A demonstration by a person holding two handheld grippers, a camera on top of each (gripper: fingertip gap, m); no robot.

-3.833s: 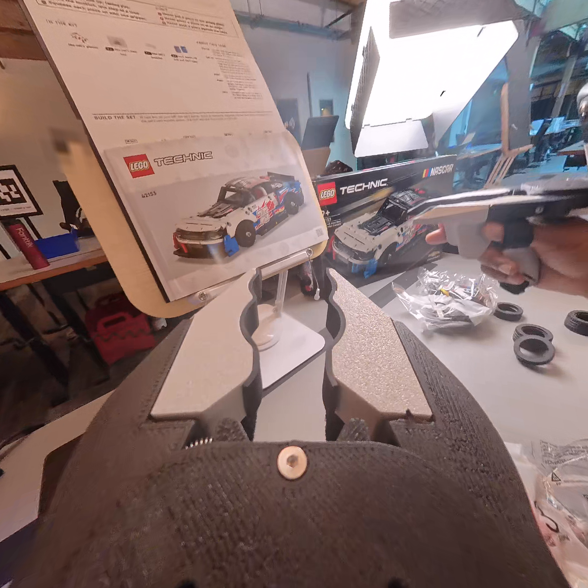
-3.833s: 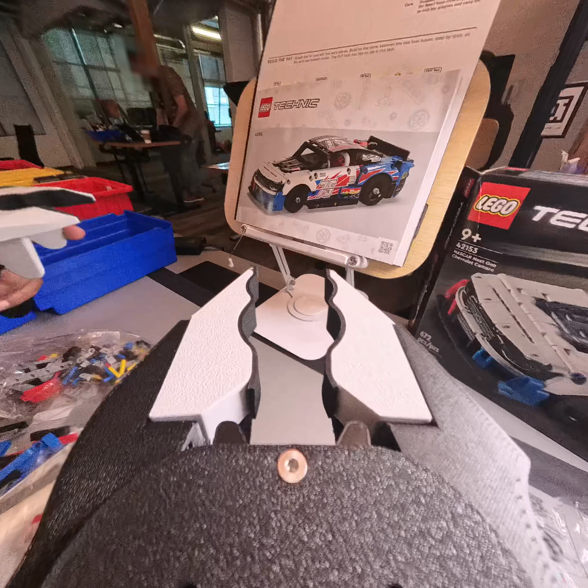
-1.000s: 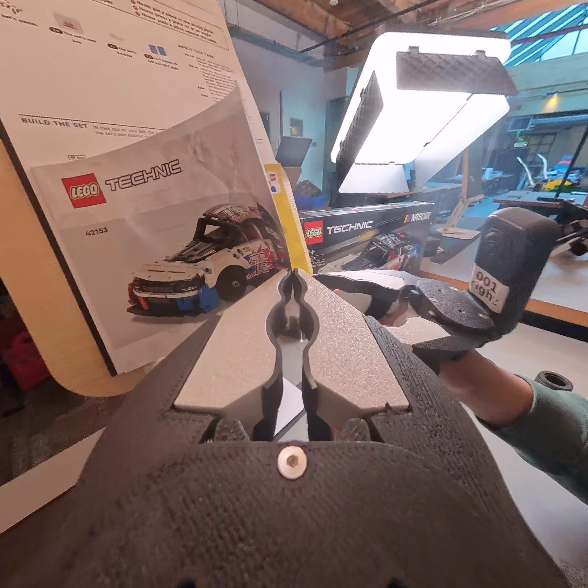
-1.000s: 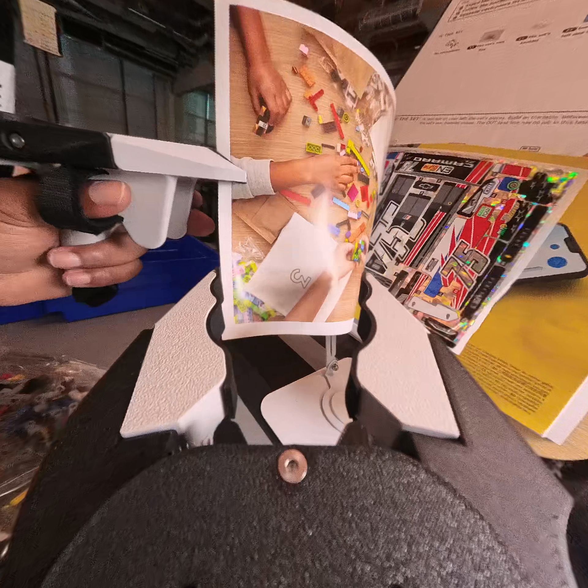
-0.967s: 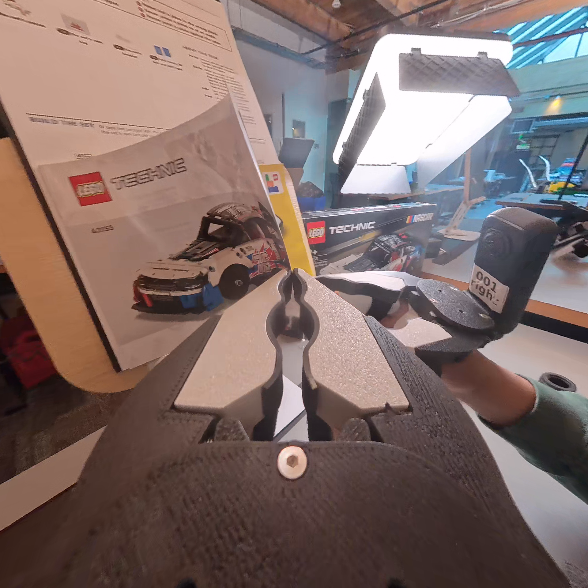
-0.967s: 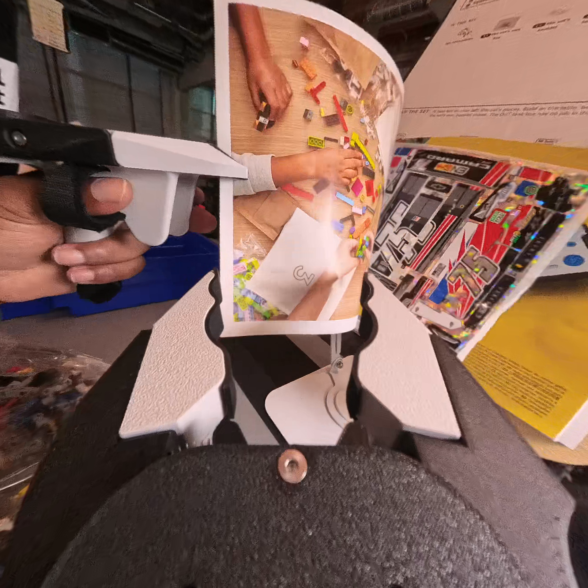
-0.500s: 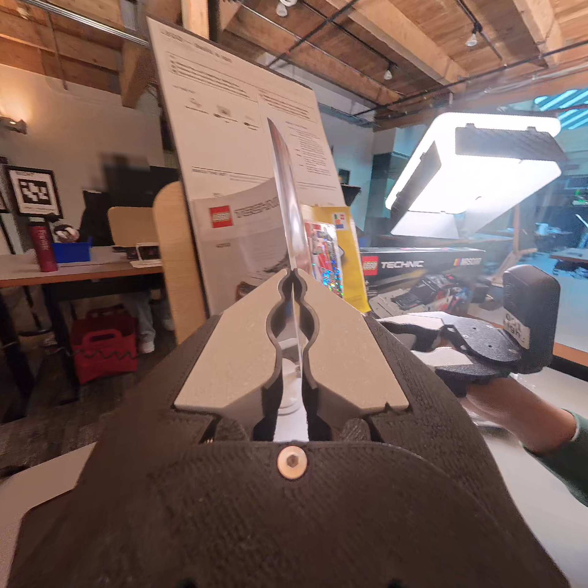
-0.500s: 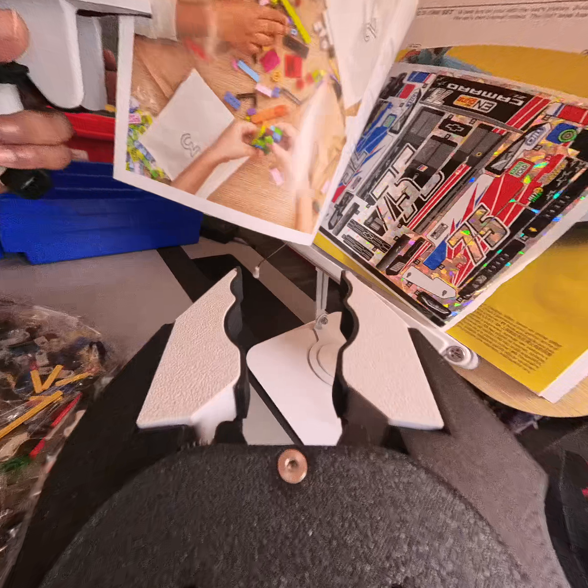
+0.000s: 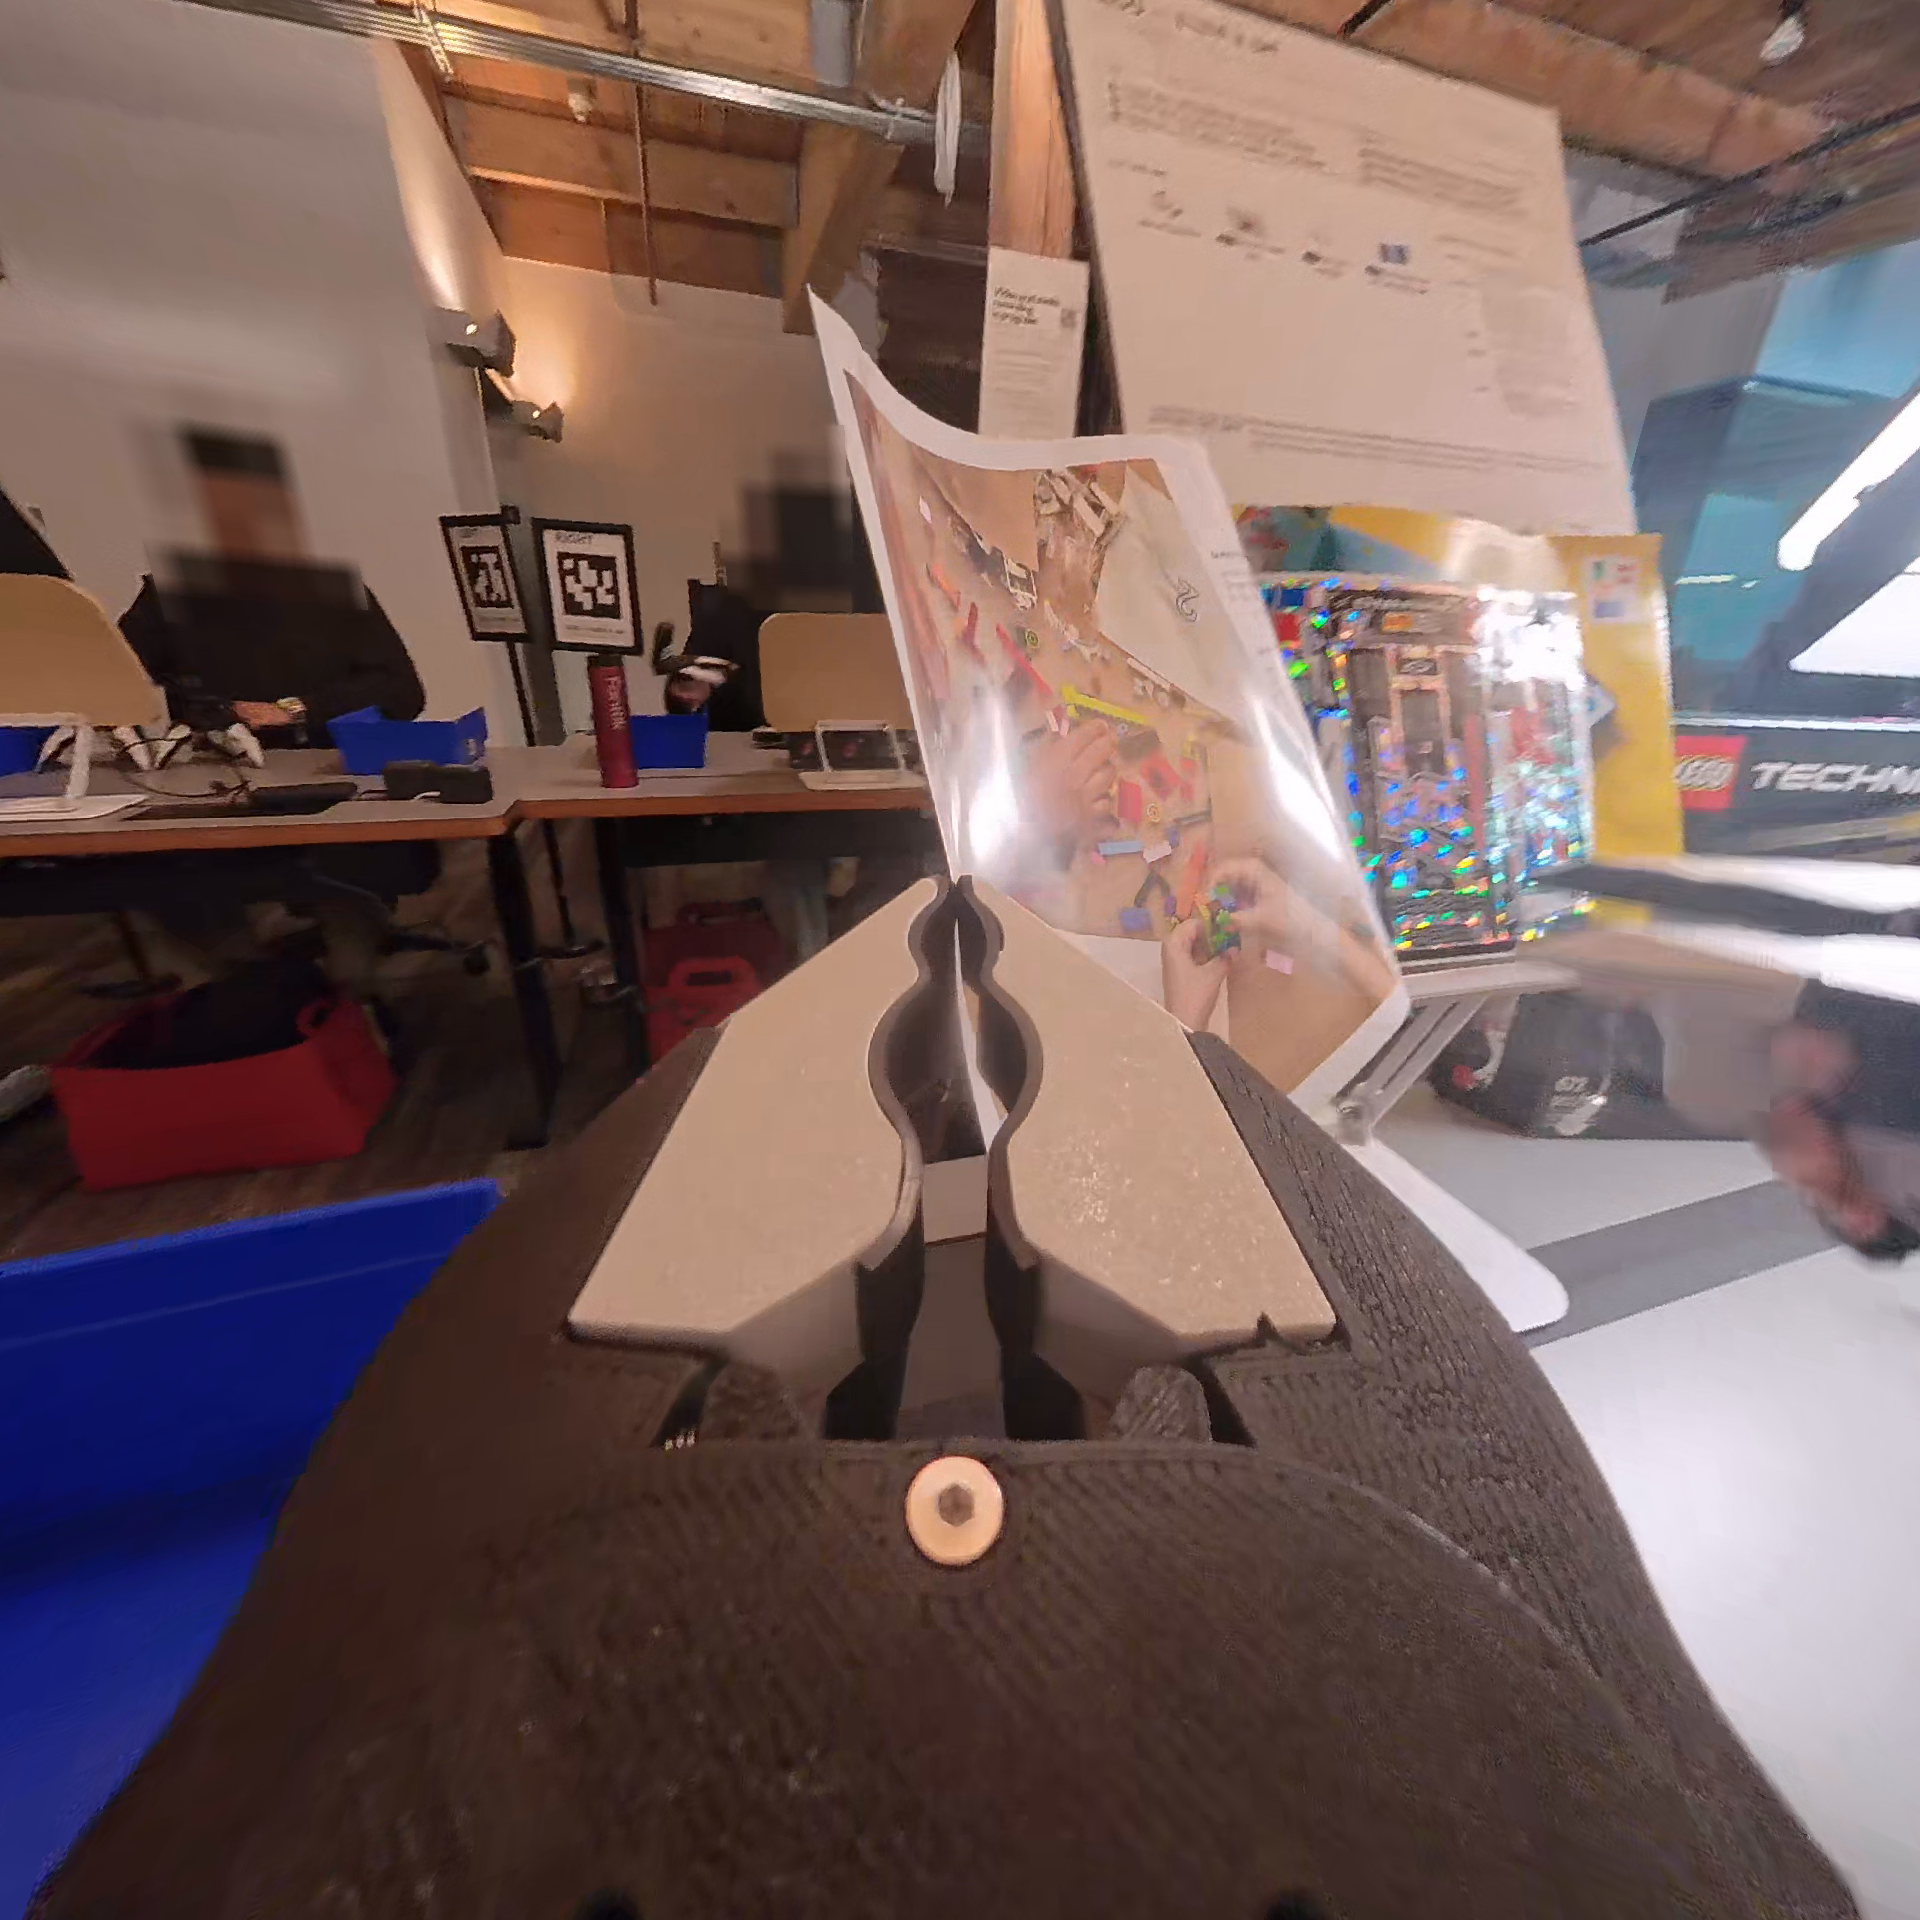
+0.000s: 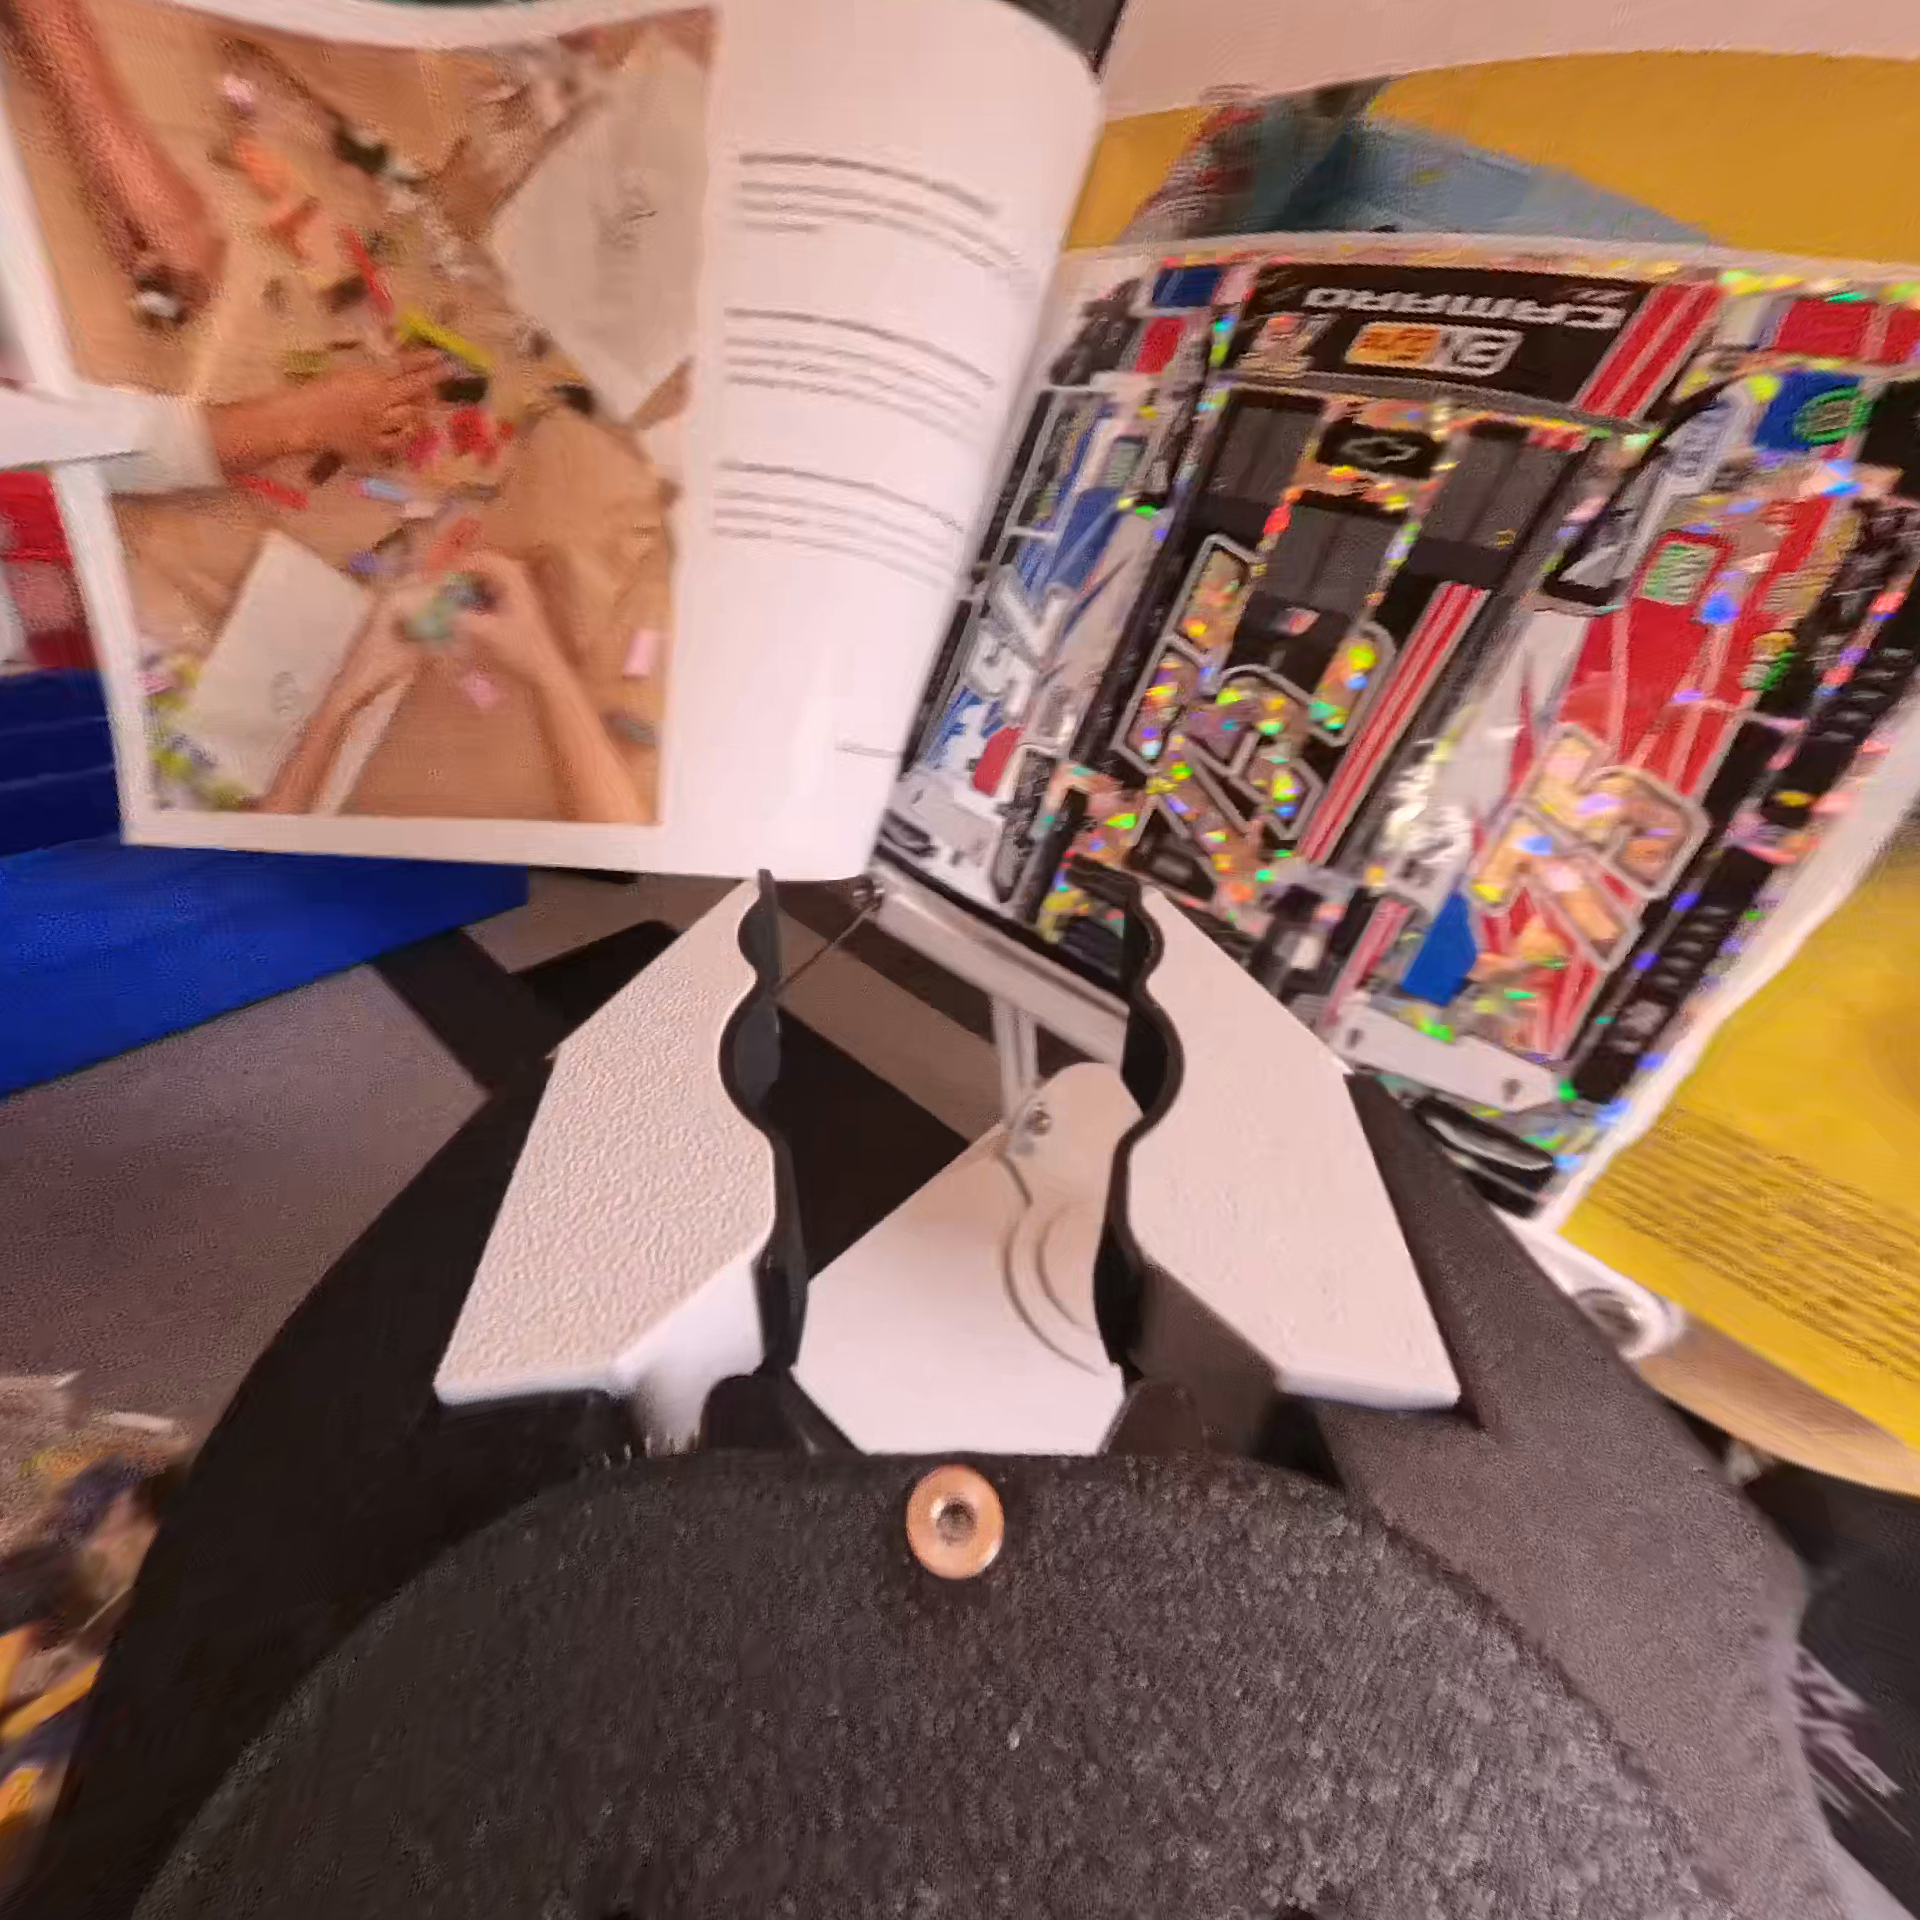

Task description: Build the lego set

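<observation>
Between left gripper (image 9: 956, 894) fingertips, glossy booklet page (image 9: 1122, 727), curled

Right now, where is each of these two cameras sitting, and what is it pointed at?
Left wrist view: sits on the left gripper, looks along its fingers, shut on the booklet cover, toward desks across the room; a blurred hand shows at right.
Right wrist view: sits on the right gripper, fingers open and empty, looks at the opened booklet page and the sticker sheet on the stand.
Shared: both show the booklet, the sticker sheet and a blue bin.
</observation>
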